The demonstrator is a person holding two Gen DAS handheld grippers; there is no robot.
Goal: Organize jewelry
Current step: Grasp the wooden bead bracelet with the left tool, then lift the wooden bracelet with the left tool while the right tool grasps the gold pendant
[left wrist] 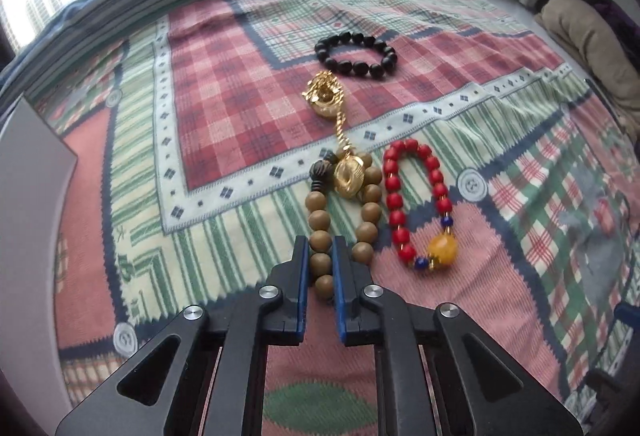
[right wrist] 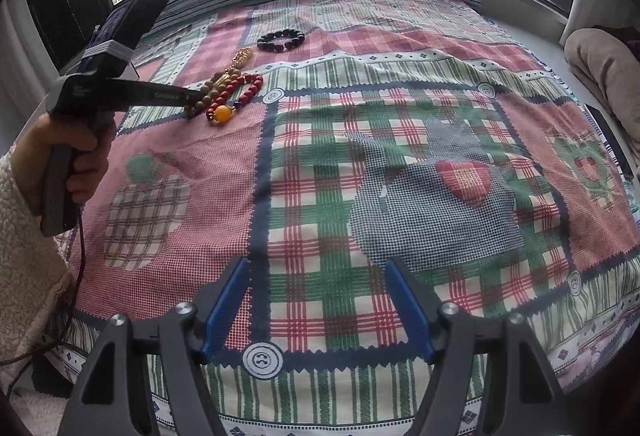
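Up close in the left wrist view, the left gripper (left wrist: 320,264) pinches the near side of a tan wooden-bead bracelet (left wrist: 320,224), its long loop running away toward the bed's far edge. A gold chain (left wrist: 340,123) lies over its far end; a red-bead bracelet (left wrist: 416,203) lies just beside, a black one (left wrist: 356,57) beyond. From the right wrist, the right gripper (right wrist: 318,310) stands wide, empty, over the quilt (right wrist: 360,171).

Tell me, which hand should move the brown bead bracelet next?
Left, probably. The left hand-held gripper is already shut on the brown bead bracelet. The right hand-held gripper is open over bare bedspread, well away from the jewelry.
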